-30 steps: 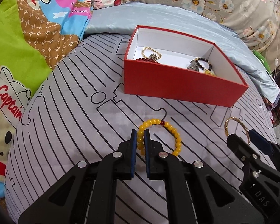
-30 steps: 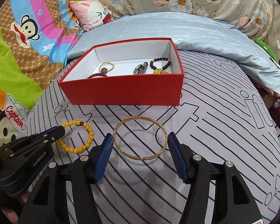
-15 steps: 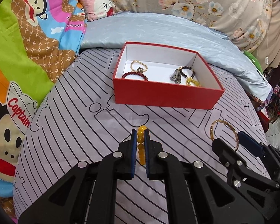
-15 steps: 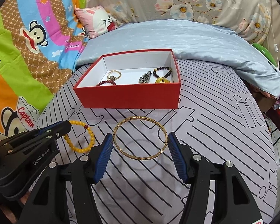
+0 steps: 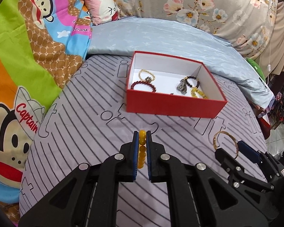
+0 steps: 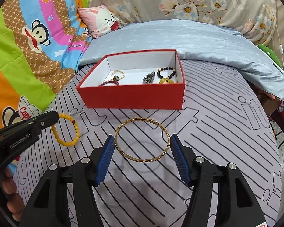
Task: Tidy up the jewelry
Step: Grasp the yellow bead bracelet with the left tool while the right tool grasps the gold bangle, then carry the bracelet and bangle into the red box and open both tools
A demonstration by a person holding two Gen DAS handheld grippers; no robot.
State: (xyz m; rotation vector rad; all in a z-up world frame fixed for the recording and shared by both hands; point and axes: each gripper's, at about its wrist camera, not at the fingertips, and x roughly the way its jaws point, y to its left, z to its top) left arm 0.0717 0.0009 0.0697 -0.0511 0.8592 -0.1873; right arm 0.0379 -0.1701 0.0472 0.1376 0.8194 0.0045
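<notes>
Yellow bead bracelet [image 5: 142, 147] pinched between pressed-together pads of left gripper [image 5: 142, 141], hanging edge-on above striped sheet [image 5: 75, 117], nearer camera than red box [image 5: 172, 104]. Box holds several bracelets. Right gripper [image 5: 231, 147] to right of box, gold bangle [image 5: 225, 140] across its fingers.

Right view: gold bangle [image 6: 142, 140] clamped by its outer rim between spread blue pads of right gripper [image 6: 142, 141], in front of red box [image 6: 134, 96]. Yellow bracelet [image 6: 66, 129] dangles from left gripper [image 6: 47, 120], left of box front.
</notes>
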